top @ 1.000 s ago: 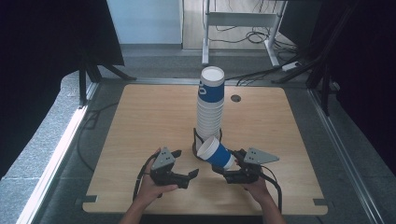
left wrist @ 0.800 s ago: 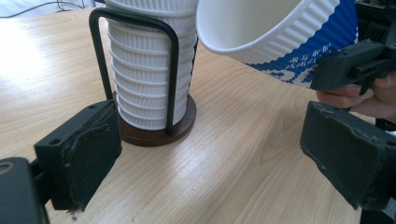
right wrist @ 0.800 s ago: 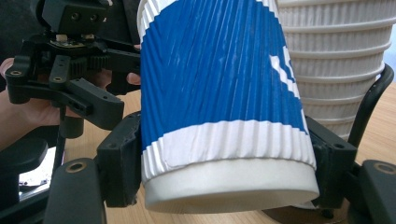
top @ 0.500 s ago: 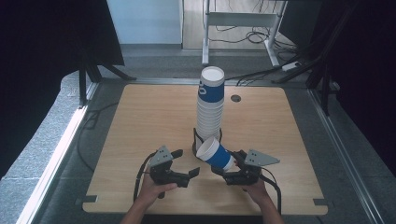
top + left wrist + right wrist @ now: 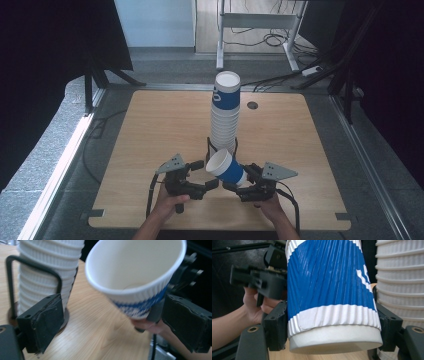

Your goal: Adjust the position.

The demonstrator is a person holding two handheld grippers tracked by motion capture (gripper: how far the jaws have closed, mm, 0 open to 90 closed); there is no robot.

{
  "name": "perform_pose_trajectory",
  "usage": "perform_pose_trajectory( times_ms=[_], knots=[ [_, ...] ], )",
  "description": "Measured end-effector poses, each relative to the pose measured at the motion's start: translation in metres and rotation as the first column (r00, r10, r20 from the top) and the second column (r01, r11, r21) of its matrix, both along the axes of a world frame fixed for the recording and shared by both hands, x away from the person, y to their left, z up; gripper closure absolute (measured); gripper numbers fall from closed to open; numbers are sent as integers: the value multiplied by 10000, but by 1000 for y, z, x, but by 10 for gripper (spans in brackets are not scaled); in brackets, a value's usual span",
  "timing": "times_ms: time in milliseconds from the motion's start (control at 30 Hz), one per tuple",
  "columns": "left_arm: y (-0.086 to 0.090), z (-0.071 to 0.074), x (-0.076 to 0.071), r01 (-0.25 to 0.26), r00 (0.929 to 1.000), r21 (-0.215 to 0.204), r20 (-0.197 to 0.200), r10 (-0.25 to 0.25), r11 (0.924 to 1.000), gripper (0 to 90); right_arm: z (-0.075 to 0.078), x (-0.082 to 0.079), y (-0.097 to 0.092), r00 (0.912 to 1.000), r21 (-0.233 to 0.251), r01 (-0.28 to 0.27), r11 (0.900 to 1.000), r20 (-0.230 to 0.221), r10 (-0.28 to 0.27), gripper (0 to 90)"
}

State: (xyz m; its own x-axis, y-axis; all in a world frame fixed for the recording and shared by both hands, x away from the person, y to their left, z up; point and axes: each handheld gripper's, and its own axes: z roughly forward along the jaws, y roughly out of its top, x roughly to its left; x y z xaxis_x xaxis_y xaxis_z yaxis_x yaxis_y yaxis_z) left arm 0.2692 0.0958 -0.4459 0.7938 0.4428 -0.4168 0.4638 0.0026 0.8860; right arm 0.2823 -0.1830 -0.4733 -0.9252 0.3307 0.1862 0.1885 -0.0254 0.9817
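Item: one paper cup (image 5: 226, 168), blue ribbed sleeve, white rim and base, empty inside. We find it just in front of the tall cup stack (image 5: 225, 113), lifted off the counter (image 5: 150, 120) and tipped so its open mouth faces the left gripper (image 5: 204, 174).

Holder: the right gripper (image 5: 241, 179), its jaws pinching the cup low on the body, near the base, one pad on either side of the ribbed wall.

Left gripper: jaws spread wide and have just been opening a little further; the cup's rim hangs between them, yet we see neither pad pressing on it.

Landmark: the stack stands upside down in a black wire stand (image 5: 32, 272) near the middle of the counter, well behind the hands.

Handling, as we judge it: very light, thin-walled, easily crushed. The mouth is the softest part and will go oval under a hard squeeze; the base and the rolled rim are stiffer. The ribs give decent grip, so a gentle pinch should do. We would take it across the lower body, as now, or lightly over the rim
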Motion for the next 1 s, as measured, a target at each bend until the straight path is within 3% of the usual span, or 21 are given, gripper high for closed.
perform_pose_trajectory(
  times_ms=[233,567,1000],
  knots=[
    [-9,2,6,254,9994,-596,-234,-268,9979,42,-3,-3,10,9991,-80,-424,9991,45,424,274],
    [-12,-4,8,667,9971,-794,-313,-694,9946,128,-7,-5,19,9977,-381,-673,9970,66,676,274],
    [-13,-4,7,772,9970,-501,-19,-774,9958,194,-10,-3,21,9967,-396,-774,9962,-275,764,260]
  ],
)
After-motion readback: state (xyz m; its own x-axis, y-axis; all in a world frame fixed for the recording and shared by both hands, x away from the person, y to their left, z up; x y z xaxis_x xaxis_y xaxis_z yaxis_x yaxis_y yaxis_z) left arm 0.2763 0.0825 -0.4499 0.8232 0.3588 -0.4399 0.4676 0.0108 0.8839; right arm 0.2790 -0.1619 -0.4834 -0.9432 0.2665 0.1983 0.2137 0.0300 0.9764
